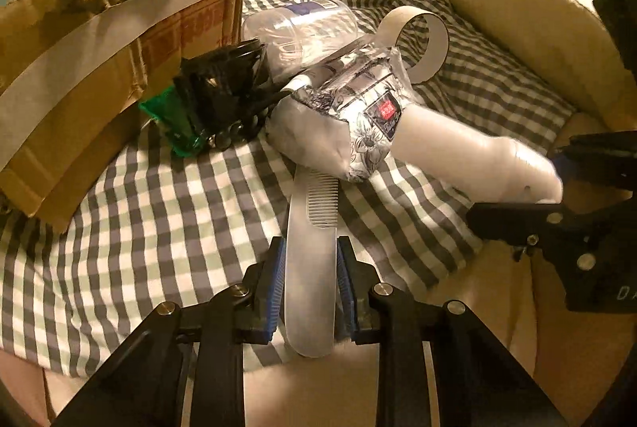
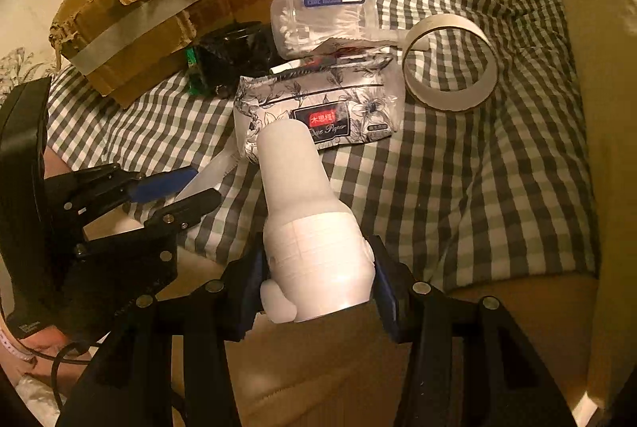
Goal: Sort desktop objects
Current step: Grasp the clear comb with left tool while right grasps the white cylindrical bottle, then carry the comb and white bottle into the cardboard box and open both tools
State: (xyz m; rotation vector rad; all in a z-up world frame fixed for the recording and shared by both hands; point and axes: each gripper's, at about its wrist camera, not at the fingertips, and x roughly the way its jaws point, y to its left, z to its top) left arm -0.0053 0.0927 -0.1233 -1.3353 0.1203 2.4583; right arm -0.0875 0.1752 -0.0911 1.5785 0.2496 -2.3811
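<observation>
My left gripper (image 1: 310,264) is shut on the handle of a white comb (image 1: 312,244), whose teeth point toward a floral tissue pack (image 1: 350,116). My right gripper (image 2: 318,275) is shut on a white bottle (image 2: 306,212) that lies pointing at the tissue pack (image 2: 318,108). The bottle also shows in the left wrist view (image 1: 469,156), with the right gripper (image 1: 557,184) at its end. The left gripper (image 2: 183,192) and the comb (image 2: 211,176) show at the left of the right wrist view.
A torn cardboard box (image 1: 99,61) stands at the left on the checked cloth (image 1: 159,228). Beside it lie a black item (image 1: 227,84), a green item (image 1: 179,124), a clear cotton swab tub (image 2: 322,17) and a tape ring (image 2: 450,65). A cream cushion (image 1: 517,13) borders the right.
</observation>
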